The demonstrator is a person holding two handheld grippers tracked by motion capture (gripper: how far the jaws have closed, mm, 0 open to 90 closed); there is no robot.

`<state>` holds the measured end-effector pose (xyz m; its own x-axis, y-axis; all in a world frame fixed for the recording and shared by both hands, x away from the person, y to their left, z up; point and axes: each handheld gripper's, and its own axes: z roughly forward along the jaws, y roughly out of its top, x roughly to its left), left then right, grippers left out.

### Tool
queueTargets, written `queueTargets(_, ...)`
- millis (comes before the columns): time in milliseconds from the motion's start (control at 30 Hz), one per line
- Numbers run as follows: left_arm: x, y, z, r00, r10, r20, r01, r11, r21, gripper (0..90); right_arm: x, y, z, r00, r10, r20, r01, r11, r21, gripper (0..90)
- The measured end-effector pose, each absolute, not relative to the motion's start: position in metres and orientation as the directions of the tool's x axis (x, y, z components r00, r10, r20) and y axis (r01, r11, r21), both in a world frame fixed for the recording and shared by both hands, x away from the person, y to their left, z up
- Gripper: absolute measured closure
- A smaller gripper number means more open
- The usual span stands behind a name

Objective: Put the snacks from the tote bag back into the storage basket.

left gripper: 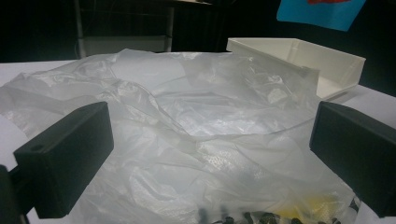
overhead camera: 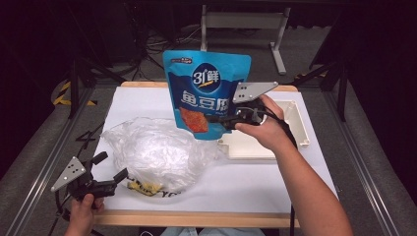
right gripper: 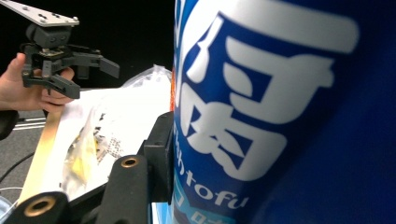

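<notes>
While the right gripper (overhead camera: 219, 120) clamps the blue snack pouch (overhead camera: 206, 91) w/ jaws shut on its lower right edge, the pouch hangs upright above the table (overhead camera: 305, 172), between the clear plastic bag (overhead camera: 152, 150) at left & the white tray (overhead camera: 290, 128) at right. Left gripper (overhead camera: 110, 167) sits at near left corner, jaws apart, just beside the bag, nothing clamped.

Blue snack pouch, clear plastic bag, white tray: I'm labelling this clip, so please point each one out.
Blue snack pouch (overhead camera: 209, 86): high view, on its printed front.
Clear plastic bag (overhead camera: 152, 152): high view, on its crumpled middle.
White tray (overhead camera: 300, 123): high view, on its right rim.
</notes>
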<state>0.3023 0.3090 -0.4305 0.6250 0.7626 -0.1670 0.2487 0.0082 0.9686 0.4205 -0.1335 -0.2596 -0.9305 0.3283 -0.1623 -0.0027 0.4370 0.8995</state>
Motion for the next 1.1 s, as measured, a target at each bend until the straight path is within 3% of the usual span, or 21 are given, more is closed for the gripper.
queueTargets(1100,0.303,0.309,-0.431,0.618,0.768,-0.168,0.260,0.001,0.966,0.4,0.444,-0.260,-0.246,-0.828,0.534,-0.172,0.095,0.436,0.895,52.9)
